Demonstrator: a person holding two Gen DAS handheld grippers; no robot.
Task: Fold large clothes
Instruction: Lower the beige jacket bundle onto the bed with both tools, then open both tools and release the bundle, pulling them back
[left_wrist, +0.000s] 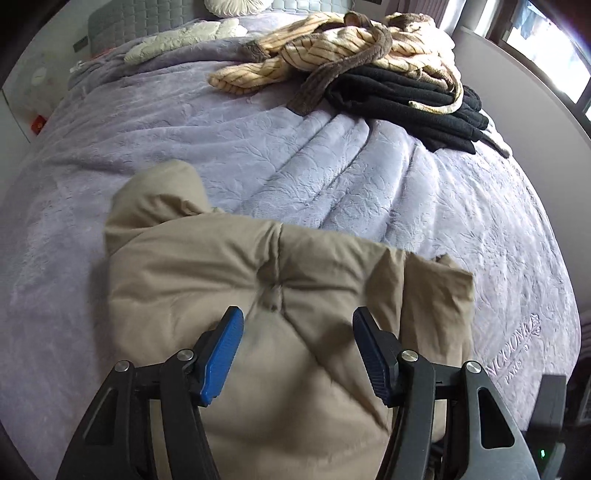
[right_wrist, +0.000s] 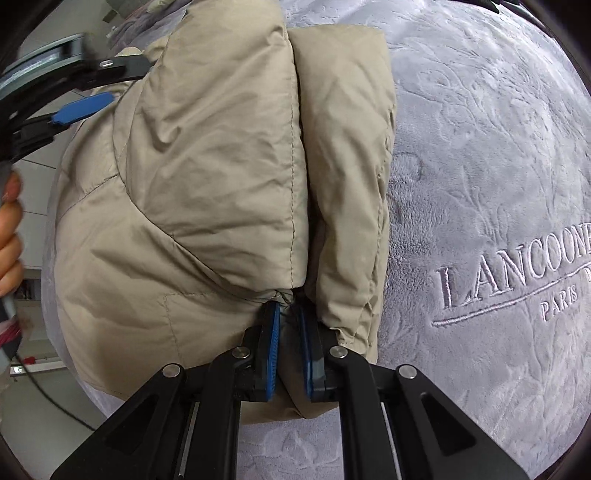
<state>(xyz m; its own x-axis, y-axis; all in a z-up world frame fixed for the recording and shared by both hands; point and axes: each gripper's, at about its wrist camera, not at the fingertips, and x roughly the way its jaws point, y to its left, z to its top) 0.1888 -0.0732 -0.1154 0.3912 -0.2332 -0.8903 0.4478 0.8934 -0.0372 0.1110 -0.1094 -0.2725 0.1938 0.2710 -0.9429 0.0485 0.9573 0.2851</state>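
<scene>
Between right gripper (right_wrist: 287, 312) pads — beige jacket (right_wrist: 207, 177) (pinched).

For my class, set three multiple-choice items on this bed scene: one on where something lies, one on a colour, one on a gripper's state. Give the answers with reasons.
1. Where does the black folded garment lie?
A. under the tan striped garment, at the far side of the bed
B. on the floor
C. between the left gripper's fingers

2. What colour is the padded jacket?
A. red
B. beige
C. dark green

3. How is the right gripper?
A. wide open above the blanket
B. out of view
C. shut on a fold of the jacket

Answers: 1 A, the striped garment drapes over it; 2 B, beige in both views; 3 C, its pads pinch the jacket's fabric.
</scene>
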